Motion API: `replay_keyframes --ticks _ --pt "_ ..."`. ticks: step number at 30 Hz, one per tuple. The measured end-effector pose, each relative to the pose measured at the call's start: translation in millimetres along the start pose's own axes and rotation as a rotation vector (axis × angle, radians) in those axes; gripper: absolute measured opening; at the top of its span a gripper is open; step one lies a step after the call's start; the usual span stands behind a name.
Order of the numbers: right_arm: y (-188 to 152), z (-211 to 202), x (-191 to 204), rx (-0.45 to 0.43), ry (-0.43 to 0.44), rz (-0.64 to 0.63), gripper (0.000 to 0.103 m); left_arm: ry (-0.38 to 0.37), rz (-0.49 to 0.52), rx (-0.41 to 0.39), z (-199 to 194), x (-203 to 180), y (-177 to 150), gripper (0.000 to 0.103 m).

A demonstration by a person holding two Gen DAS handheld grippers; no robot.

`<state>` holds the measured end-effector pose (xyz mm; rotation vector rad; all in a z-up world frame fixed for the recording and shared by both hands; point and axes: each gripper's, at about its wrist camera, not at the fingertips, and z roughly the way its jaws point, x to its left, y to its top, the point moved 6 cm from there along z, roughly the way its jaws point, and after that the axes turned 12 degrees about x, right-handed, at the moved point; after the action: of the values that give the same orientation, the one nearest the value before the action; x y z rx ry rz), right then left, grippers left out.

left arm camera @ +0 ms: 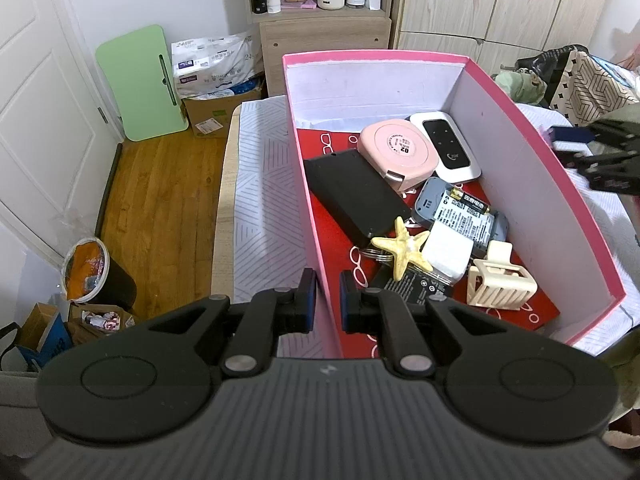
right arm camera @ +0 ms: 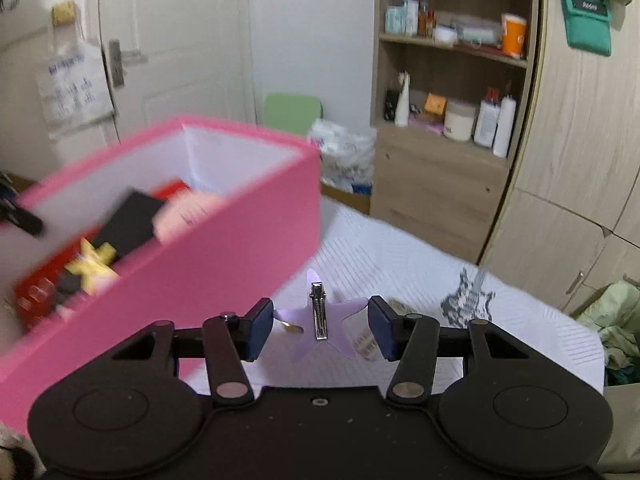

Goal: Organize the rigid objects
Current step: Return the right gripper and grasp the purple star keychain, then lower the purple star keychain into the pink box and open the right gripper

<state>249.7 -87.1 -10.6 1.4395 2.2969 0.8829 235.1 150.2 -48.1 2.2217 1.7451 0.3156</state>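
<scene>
**Star clip in hand, box next**

The right fingers [right arm camera: 320, 330] pinch the purple star clip [right arm camera: 322, 326] by its tips, above the bed [right arm camera: 400, 256]. The left fingers [left arm camera: 327, 296] clamp the pink box [left arm camera: 560, 208] wall. Next, I judge: carry the clip over the rim and release.

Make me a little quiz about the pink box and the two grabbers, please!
1. True or false: the yellow starfish lies inside the pink box.
2. What sits between the pads of the right gripper? A) a purple star clip B) a battery C) a white hair claw
3. Fill the gap: the left gripper is shut on the box's side ____.

Key: 1 true. 2 A, the purple star clip. 3 wall.
</scene>
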Motion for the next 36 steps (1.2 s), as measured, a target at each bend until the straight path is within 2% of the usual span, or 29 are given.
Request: replay_keyframes --ticks 5,10,13,17,22,28,30,32,33,36 --pt "28 -35 35 -0.045 0.078 -0.036 0.057 0.006 0.009 0.003 0 -1 0 0.01" --pt "53 -52 70 -0.068 0.214 -0.048 0.057 0.006 0.013 -0.002 0 -1 -2 0.01" --pt "66 -38 95 -0.001 0.305 -0.05 0.058 0.017 0.023 -0.003 0 -3 -2 0.01" --pt "85 1 122 0.136 0.349 -0.035 0.057 0.034 0.027 -0.008 -1 -6 -3 0.01" --pt "94 50 128 0.317 0.33 0.049 0.057 0.025 0.017 -0.016 -2 -4 -4 0.01" --pt "79 92 130 0.435 0.232 0.053 0.058 0.031 0.024 -0.02 -3 -4 -5 0.01" --pt "77 91 133 0.426 0.216 -0.002 0.058 0.03 0.024 -0.022 -3 -4 -5 0.01" --pt "77 79 138 0.371 0.218 -0.064 0.06 0.029 0.024 -0.025 -3 -4 -5 0.01" --pt "78 71 138 0.348 0.221 -0.068 0.063 0.03 0.024 -0.026 -3 -4 -5 0.01" --pt "85 46 131 0.275 0.243 -0.052 0.065 0.03 0.023 -0.026 -3 -3 -6 0.01"
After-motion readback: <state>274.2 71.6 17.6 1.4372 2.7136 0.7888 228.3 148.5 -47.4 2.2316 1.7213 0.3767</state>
